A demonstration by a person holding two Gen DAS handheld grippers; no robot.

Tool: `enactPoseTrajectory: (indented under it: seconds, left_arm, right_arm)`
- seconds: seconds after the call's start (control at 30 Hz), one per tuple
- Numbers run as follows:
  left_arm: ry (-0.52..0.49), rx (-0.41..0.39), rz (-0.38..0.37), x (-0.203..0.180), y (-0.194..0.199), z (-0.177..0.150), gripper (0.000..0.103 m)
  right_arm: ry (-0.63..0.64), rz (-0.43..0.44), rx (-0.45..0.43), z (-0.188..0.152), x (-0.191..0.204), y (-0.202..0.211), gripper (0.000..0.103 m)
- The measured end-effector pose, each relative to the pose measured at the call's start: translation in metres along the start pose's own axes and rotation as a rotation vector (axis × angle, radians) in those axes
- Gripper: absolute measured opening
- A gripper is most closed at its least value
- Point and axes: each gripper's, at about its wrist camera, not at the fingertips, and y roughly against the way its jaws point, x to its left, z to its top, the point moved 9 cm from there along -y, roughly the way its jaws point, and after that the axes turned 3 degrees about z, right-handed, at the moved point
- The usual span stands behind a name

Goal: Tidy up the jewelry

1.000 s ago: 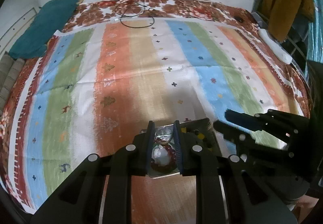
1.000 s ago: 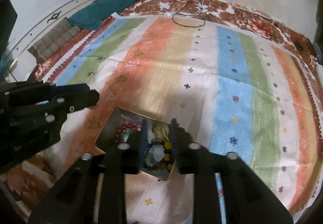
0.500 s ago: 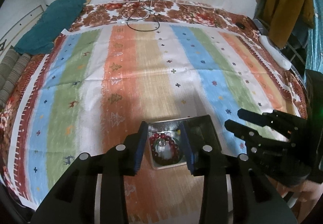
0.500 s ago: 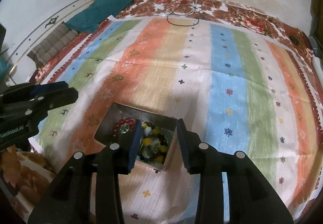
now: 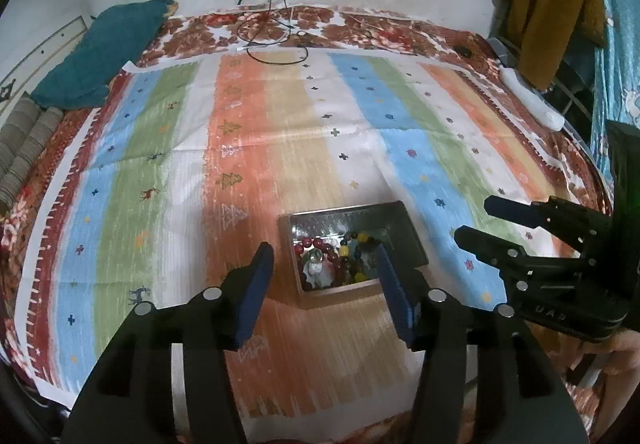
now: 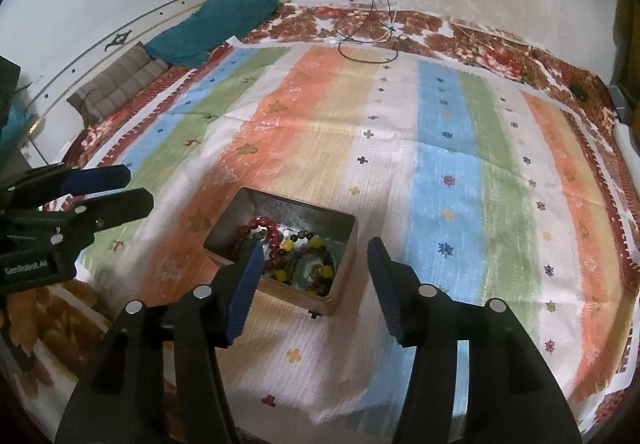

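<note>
Beads fill the metal tin that we see sitting on the striped mat, near its front edge. Inside lie a red bead bracelet toward the left and a multicoloured bead strand with yellow and dark beads toward the right; a pale, glassy piece rests among them, though we cannot make out what it is through the blur. Our left gripper hovers above the tin with its jaws opening and nothing between the pads. Our right gripper hangs over the tin's near edge, its jaws opening too, equally empty. Neither touches the tin. A teal cushion lies at the mat's far left corner, and black cables loop on the far edge.
</note>
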Motion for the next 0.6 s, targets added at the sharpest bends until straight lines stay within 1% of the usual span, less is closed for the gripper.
enactPoseTrajectory:
  seconds: [0.1, 0.17, 0.2, 0.27, 0.37, 0.5, 0.57, 0.6]
  left_arm:
    - [-0.004, -0.006, 0.002, -0.001, 0.003, -0.004, 0.063]
    - [-0.011, -0.011, 0.029, 0.001, 0.004, -0.007, 0.068]
    - [-0.011, -0.010, 0.030, 0.001, 0.005, -0.008, 0.069]
    - [-0.012, -0.006, 0.026, 0.001, 0.006, -0.011, 0.073]
    - [-0.008, -0.005, 0.031, 0.003, 0.007, -0.014, 0.079]
    - [0.001, -0.024, 0.024, 0.003, 0.013, -0.016, 0.086]
    - [0.004, -0.027, 0.019, 0.003, 0.014, -0.017, 0.093]
    - [0.003, -0.031, 0.014, 0.003, 0.015, -0.017, 0.094]
  right_arm:
    - [-0.004, 0.010, -0.009, -0.002, 0.001, 0.004, 0.057]
    - [-0.007, 0.015, -0.015, -0.003, 0.001, 0.007, 0.059]
    - [-0.010, 0.018, -0.018, -0.004, 0.001, 0.008, 0.061]
    - [-0.012, 0.021, -0.021, -0.005, 0.000, 0.010, 0.064]
    - [0.019, -0.002, -0.038, -0.007, 0.004, 0.014, 0.069]
    - [0.015, 0.020, -0.052, -0.011, 0.006, 0.018, 0.076]
    - [0.010, 0.032, -0.055, -0.013, 0.006, 0.020, 0.078]
    - [0.006, 0.041, -0.056, -0.014, 0.007, 0.022, 0.080]
